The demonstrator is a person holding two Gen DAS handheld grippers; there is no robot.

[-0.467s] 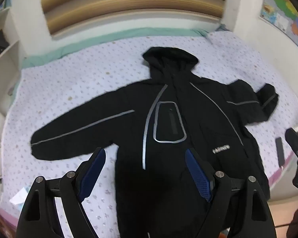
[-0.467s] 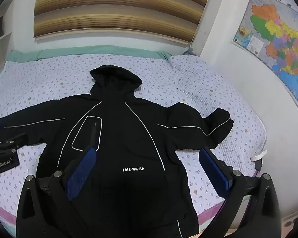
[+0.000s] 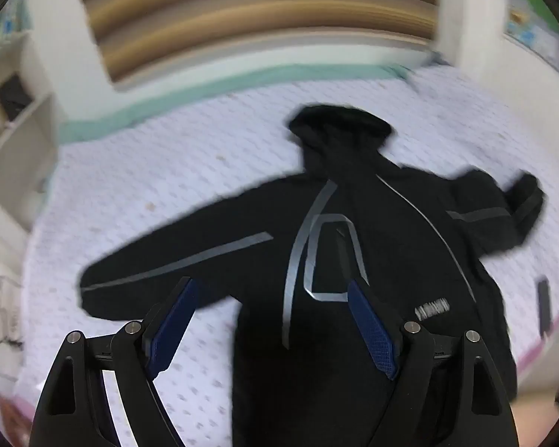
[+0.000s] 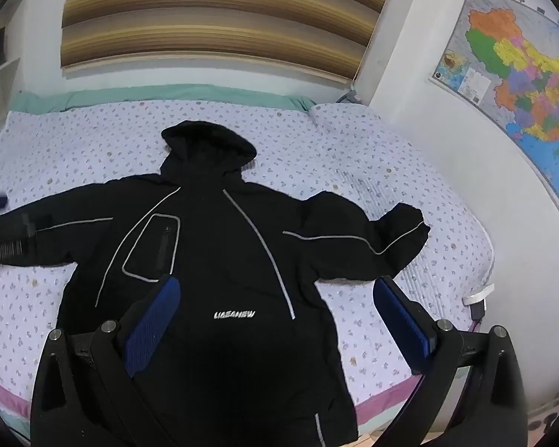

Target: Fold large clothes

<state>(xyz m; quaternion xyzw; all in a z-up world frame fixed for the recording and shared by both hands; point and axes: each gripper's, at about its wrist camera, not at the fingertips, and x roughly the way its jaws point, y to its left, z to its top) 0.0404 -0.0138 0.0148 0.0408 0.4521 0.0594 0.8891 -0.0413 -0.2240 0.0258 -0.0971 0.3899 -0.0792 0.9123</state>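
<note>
Jacket (image 4: 220,260) lies face up and spread flat across the bed (image 4: 410,186), hood toward the far edge, hem at the near edge, both sleeves out sideways. Since half a second back the left gripper (image 3: 270,320) has swung toward the left sleeve (image 3: 175,264); its view is now motion-blurred. Jaws spread, holding nothing. Right gripper (image 4: 277,320) barely shifted, also spread and empty over the hem. No fold started; likely a sleeve grab comes first.
</note>
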